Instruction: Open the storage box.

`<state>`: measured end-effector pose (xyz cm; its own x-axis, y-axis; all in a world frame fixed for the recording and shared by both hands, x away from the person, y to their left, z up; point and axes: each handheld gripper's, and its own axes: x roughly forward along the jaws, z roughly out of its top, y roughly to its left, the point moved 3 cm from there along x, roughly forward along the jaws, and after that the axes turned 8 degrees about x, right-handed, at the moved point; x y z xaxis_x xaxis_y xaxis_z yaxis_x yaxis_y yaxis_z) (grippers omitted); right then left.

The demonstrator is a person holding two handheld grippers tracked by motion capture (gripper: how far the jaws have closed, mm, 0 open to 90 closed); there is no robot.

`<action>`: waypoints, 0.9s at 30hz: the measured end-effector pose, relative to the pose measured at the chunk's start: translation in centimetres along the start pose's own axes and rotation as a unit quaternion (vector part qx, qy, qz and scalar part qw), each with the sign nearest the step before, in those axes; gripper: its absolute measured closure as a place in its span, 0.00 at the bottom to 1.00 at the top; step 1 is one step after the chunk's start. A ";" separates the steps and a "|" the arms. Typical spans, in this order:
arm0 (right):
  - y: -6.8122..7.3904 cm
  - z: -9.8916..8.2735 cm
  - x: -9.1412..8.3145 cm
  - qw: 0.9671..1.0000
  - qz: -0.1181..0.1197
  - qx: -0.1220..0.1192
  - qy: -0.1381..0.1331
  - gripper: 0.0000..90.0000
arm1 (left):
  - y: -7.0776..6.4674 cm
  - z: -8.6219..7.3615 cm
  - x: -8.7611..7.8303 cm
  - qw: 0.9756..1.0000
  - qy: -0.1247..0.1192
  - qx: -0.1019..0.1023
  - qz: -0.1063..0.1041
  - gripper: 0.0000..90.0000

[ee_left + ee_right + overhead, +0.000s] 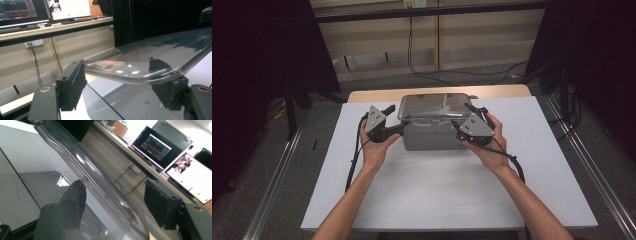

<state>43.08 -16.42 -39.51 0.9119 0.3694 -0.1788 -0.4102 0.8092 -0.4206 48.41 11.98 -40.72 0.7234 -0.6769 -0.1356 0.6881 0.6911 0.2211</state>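
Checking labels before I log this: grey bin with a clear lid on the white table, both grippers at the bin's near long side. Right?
Not quite. In the high view the left gripper is at the left end of the grey bin and the right gripper at its right end, one on each short side. The clear lid and white table are right.

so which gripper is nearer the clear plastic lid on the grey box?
Neither clearly. The left gripper straddles the clear plastic lid's left edge; the right gripper straddles its right edge.

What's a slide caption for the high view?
Two hand-held grippers, left and right, flank a clear-lidded grey box on a white table.
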 end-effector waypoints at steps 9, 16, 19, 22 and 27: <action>-1.6 -1.1 0.5 0.999 0.015 0.050 0.000 0.40 | 0.2 0.0 0.3 1.000 0.002 0.001 -0.007 0.40; -2.0 -1.9 1.1 0.998 0.019 0.066 0.004 0.42 | 0.2 0.5 0.3 1.000 -0.002 0.004 -0.014 0.50; -2.3 -2.0 1.2 0.997 0.019 0.075 0.001 0.42 | 0.3 0.6 0.3 1.000 -0.002 0.004 -0.017 0.52; -3.0 -2.2 1.4 0.996 0.018 0.090 -0.001 0.43 | 0.5 0.7 0.3 1.000 -0.003 0.002 -0.016 0.53; -3.9 -2.7 1.7 0.994 0.020 0.108 -0.004 0.45 | 0.6 1.0 0.4 1.000 -0.005 0.001 -0.017 0.53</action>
<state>46.31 -20.19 -40.53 0.8947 0.4073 -0.1836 -0.4406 0.8722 -0.2124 49.07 11.91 -39.68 0.6992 -0.7023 -0.1335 0.7120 0.6672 0.2191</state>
